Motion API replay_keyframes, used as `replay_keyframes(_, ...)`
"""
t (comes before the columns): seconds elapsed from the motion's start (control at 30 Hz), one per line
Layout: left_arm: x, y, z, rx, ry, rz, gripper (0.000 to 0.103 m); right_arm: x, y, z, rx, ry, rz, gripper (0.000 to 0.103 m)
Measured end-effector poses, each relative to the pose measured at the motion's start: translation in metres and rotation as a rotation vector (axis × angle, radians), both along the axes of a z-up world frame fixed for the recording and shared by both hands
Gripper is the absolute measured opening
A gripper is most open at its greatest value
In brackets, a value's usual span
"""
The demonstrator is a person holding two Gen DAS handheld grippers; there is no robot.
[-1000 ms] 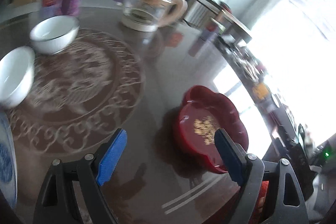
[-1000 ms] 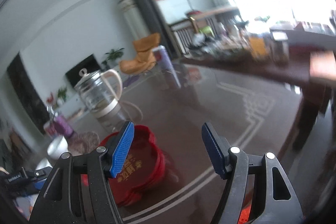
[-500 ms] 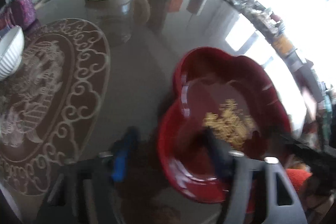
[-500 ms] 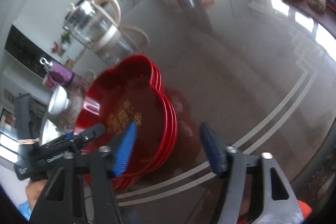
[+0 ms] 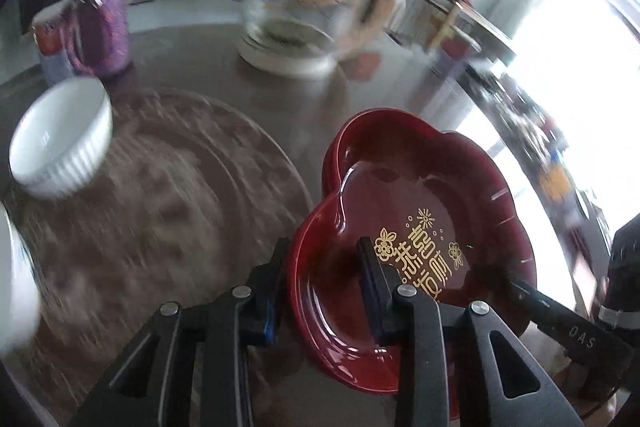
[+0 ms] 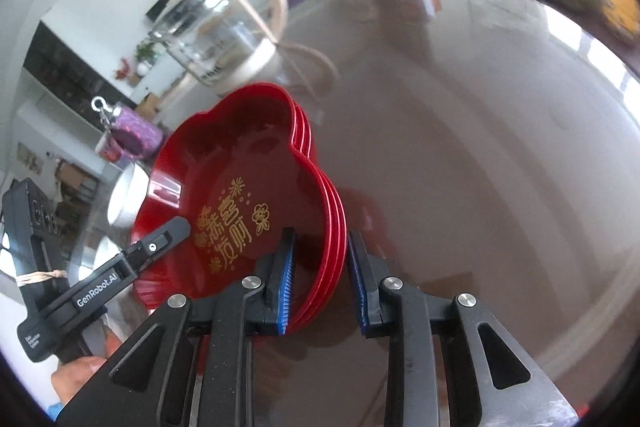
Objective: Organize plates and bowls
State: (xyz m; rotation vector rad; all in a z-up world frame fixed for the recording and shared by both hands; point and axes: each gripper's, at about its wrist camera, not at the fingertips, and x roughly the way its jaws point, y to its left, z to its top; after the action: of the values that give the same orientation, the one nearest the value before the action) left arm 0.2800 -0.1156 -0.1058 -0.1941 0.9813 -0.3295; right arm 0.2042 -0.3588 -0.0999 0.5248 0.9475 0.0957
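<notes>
A stack of red flower-shaped plates point(image 5: 420, 195) with gold lettering sits on the glossy brown table point(image 6: 480, 147). My left gripper point(image 5: 324, 283) straddles the stack's near-left rim, one pad outside and one inside, the jaws still closing on it. My right gripper point(image 6: 320, 279) clamps the opposite rim of the red plates point(image 6: 248, 155), its jaws also closing with the edges of all three plates between the blue pads. One of the left gripper's fingers point(image 6: 160, 241) shows over the far rim. A white ribbed bowl point(image 5: 60, 143) stands to the left on a patterned round mat point(image 5: 160, 207).
A glass kettle point(image 5: 308, 15) with a cream handle stands behind the plates. A purple bottle point(image 5: 102, 27) is at the back left. Another white dish point(image 5: 12, 287) is cut off at the left edge. Bare tabletop stretches right of the plates in the right wrist view.
Both grippers came down and in toward the red plates. Their jaws went from wide open to narrow around opposite rims of the stack.
</notes>
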Motion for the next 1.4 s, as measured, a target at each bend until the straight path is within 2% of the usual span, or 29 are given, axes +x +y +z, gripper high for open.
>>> replay_keyframes(0.13,0.051,0.012,-0.011,0.035,-0.004,0.06,0.032,0.058,0.021,-0.011,-0.015,0.0,0.02,0.026)
replay_keyframes(0.23,0.071,0.02,-0.033,0.073,0.033,0.08,0.032,0.086,0.028,-0.028,-0.042,0.018,0.013,0.028)
replay_keyframes(0.27,0.072,0.022,-0.038,0.064,0.033,0.082,0.033,0.092,0.03,-0.036,-0.027,0.027,0.018,0.028)
replay_keyframes(0.3,0.069,0.025,-0.036,0.058,0.023,0.087,0.033,0.092,0.03,-0.037,-0.019,0.02,0.018,0.034)
replay_keyframes(0.33,0.065,0.027,-0.034,0.071,0.017,0.098,0.033,0.089,0.03,-0.034,-0.029,0.011,0.011,0.046)
replay_keyframes(0.4,0.044,0.037,-0.023,0.076,-0.022,0.134,0.038,0.075,0.03,-0.021,-0.052,-0.054,-0.013,0.06)
replay_keyframes(0.43,0.029,0.042,-0.015,0.065,-0.057,0.154,0.04,0.06,0.029,-0.01,-0.078,-0.102,-0.038,0.062)
replay_keyframes(0.47,0.013,0.046,-0.008,0.057,-0.09,0.167,0.051,0.041,0.027,0.002,-0.106,-0.15,-0.065,0.066)
replay_keyframes(0.5,-0.006,0.046,-0.001,0.056,-0.124,0.179,0.072,0.028,0.028,0.01,-0.117,-0.177,-0.075,0.068)
replay_keyframes(0.57,-0.042,0.048,0.009,0.068,-0.195,0.198,0.1,-0.014,0.028,0.023,-0.156,-0.228,-0.086,0.07)
replay_keyframes(0.6,-0.064,0.05,0.011,0.075,-0.237,0.207,0.103,-0.027,0.03,0.024,-0.173,-0.232,-0.091,0.071)
replay_keyframes(0.63,-0.084,0.05,0.009,0.079,-0.268,0.203,0.103,-0.044,0.031,0.024,-0.19,-0.233,-0.101,0.071)
replay_keyframes(0.7,-0.109,0.047,0.0,0.103,-0.265,0.173,0.103,-0.078,0.034,0.018,-0.202,-0.225,-0.118,0.071)
replay_keyframes(0.8,-0.128,0.044,-0.024,0.118,-0.198,0.135,0.103,-0.122,0.042,0.002,-0.221,-0.207,-0.127,0.071)
replay_keyframes(0.9,-0.14,0.05,-0.031,0.107,-0.148,0.152,0.103,-0.151,0.053,-0.016,-0.265,-0.179,-0.102,0.071)
replay_keyframes(0.97,-0.151,0.053,-0.03,0.085,-0.143,0.167,0.103,-0.15,0.06,-0.025,-0.266,-0.153,-0.061,0.071)
replay_keyframes(1.03,-0.156,0.053,-0.029,0.072,-0.149,0.169,0.103,-0.147,0.062,-0.023,-0.291,-0.17,-0.056,0.071)
replay_keyframes(1.13,-0.161,0.056,-0.031,0.098,-0.161,0.172,0.103,-0.148,0.066,-0.017,-0.332,-0.211,-0.053,0.071)
replay_keyframes(1.4,-0.163,0.062,-0.045,0.096,-0.146,0.18,0.103,-0.148,0.078,-0.014,-0.352,-0.226,-0.019,0.071)
